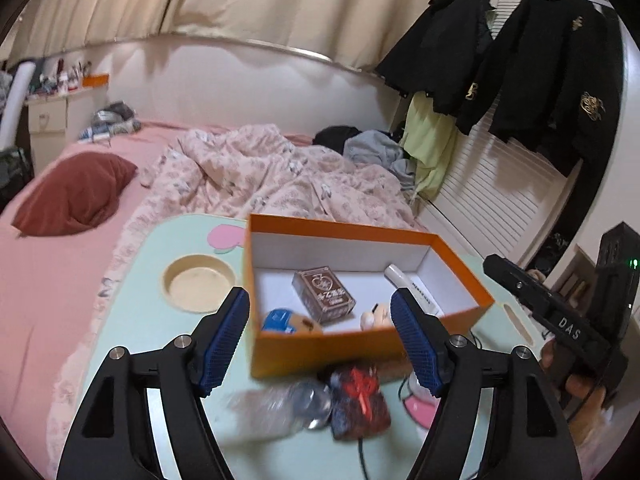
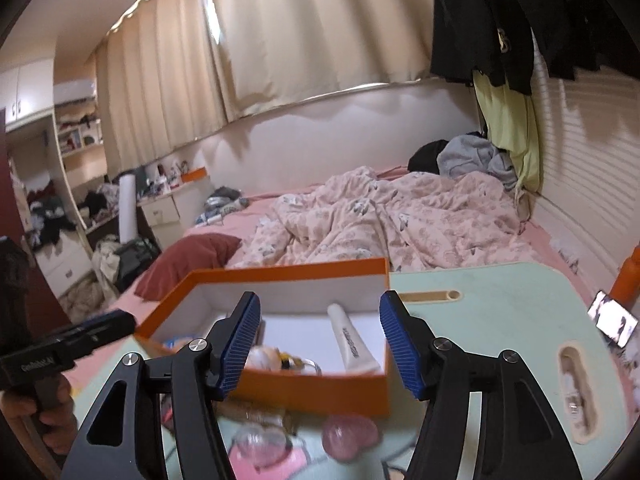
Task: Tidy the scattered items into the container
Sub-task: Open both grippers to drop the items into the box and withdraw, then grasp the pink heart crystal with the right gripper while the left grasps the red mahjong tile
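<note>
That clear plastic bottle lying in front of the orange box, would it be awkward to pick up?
Probably light: the clear plastic bottle looks empty. Lying on its side, it may roll when nudged. Smooth, thin walls might slip or dent.

Both grippers look identical: left gripper point(image 1: 320, 336) and right gripper point(image 2: 320, 344) have matte black arms, silver screw heads, ribbed blue pads point(image 1: 226, 340). White "DAS" lettering on one body.

Matt orange cardboard box point(image 1: 320, 350), glossy clear plastic bottle point(image 1: 280, 404), smooth mint tabletop point(image 2: 500, 304), soft crumpled quilt point(image 1: 260, 172).
</note>
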`<action>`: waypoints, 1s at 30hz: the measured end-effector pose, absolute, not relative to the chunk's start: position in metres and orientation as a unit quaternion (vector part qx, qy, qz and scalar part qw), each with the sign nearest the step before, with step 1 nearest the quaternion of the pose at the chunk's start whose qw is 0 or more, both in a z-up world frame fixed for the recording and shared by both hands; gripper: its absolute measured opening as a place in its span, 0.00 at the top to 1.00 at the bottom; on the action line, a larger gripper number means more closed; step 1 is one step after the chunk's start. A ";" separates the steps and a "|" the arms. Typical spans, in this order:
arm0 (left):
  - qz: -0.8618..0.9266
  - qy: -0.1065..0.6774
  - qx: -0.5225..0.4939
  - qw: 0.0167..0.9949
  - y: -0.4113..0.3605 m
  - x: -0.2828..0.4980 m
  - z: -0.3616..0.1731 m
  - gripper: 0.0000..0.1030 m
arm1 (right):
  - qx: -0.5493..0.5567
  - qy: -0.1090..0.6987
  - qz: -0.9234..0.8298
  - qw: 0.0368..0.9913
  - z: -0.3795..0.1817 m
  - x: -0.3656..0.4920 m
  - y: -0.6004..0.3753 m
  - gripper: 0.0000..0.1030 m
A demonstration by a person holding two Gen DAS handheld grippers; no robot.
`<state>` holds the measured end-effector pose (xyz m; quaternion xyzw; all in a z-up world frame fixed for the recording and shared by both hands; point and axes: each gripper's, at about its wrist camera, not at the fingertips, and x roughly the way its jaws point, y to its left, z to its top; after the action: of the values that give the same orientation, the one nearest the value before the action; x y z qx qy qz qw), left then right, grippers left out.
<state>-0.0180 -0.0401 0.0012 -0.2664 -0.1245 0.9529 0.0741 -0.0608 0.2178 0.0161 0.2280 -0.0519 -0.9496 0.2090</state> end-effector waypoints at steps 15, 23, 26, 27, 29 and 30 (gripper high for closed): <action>0.949 -0.082 -0.304 0.001 -0.059 0.049 -0.054 0.28 | 0.311 0.016 -0.929 0.199 -0.016 -0.028 0.224 0.23; 0.948 -0.095 -0.305 0.003 -0.058 0.049 -0.063 0.28 | 0.343 0.009 -0.915 0.212 -0.027 -0.040 0.227 0.30; 0.951 -0.090 -0.295 0.008 -0.053 0.052 -0.058 0.28 | 0.364 0.003 -0.902 0.232 -0.035 -0.044 0.218 0.42; 0.952 -0.089 -0.293 0.011 -0.051 0.053 -0.057 0.28 | 0.369 0.002 -0.897 0.244 -0.036 -0.045 0.214 0.45; 0.953 -0.085 -0.290 0.016 -0.047 0.054 -0.055 0.28 | 0.374 0.014 -0.891 0.259 -0.040 -0.043 0.202 0.45; 0.953 -0.084 -0.290 0.017 -0.046 0.054 -0.054 0.28 | 0.371 0.028 -0.892 0.256 -0.042 -0.041 0.195 0.46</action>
<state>0.0538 -0.0465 -0.0545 -0.2900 -0.0838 0.9532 0.0175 -0.0409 0.1953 -0.0420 0.3707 0.0279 -0.8922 0.2564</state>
